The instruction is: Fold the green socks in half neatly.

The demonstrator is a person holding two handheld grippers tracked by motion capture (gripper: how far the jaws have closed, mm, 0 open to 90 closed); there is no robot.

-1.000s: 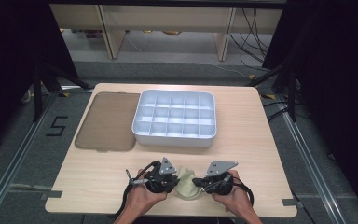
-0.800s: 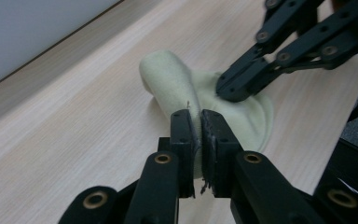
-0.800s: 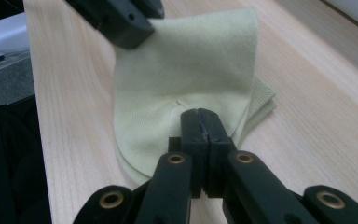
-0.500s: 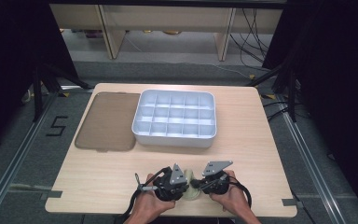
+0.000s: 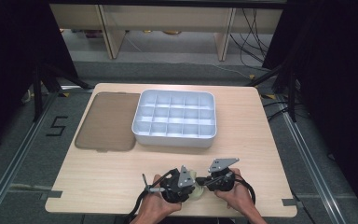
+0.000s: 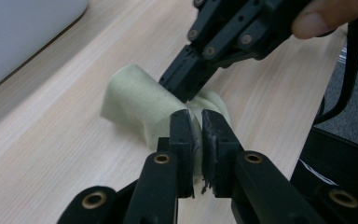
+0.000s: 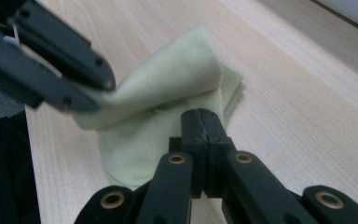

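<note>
1. A pale green cloth (image 6: 140, 100) is clamped between the closed jaws of the left gripper (image 6: 195, 128) and the right gripper (image 7: 200, 122).
2. The cloth is held near the table's (image 5: 112, 172) front edge.
3. Bare wood is left toward the compartment tray (image 5: 175, 135) and brown lid (image 5: 106, 122).

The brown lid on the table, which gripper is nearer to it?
Left. The left gripper sits at the near edge, closer to the brown lid; the right gripper is beside it, farther off.
</note>
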